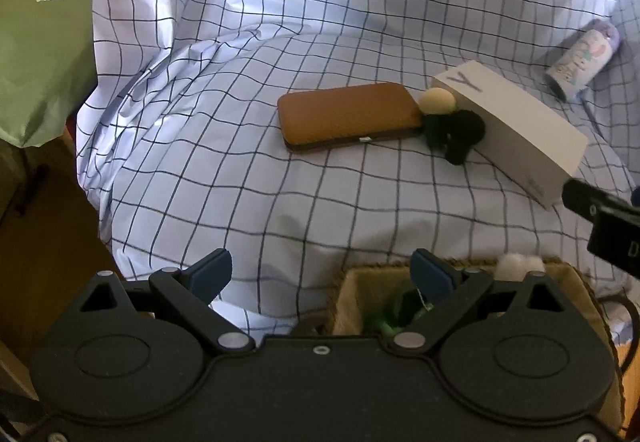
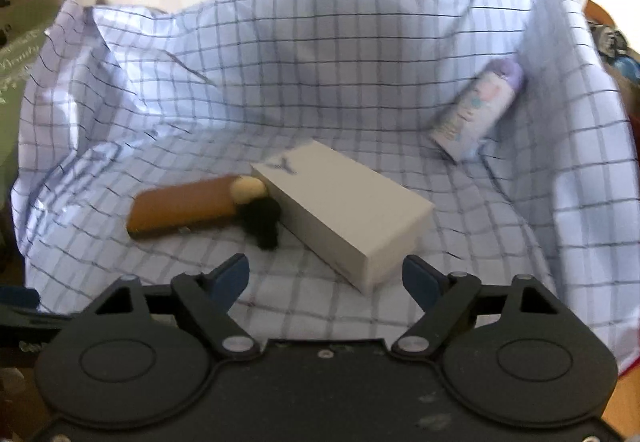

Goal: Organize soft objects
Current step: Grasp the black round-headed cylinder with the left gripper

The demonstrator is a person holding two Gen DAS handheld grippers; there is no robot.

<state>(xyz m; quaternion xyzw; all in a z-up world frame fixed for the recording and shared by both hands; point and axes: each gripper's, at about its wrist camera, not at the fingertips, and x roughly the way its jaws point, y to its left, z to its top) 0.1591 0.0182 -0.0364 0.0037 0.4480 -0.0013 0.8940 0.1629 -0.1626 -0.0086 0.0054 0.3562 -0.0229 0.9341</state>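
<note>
Surface: crumpled checked cloth (image 2: 320, 82)
Left view only: my woven basket (image 1: 360, 294), lower right
Shapes: flat brown case (image 1: 348, 116), white box (image 2: 344, 214)
Left gripper (image 1: 322, 274): spread, empty
Right gripper (image 2: 326, 278): spread, empty

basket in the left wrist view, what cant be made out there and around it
- Basket contents: left gripper covers the green item and white fluffy item.
- Plush toy, right wrist view: blurred, shape unclear.
- Right gripper, left wrist view: cut off by the edge.

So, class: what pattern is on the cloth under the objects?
Dark grid checks on the pale cloth; clearest in the left wrist view.
</note>
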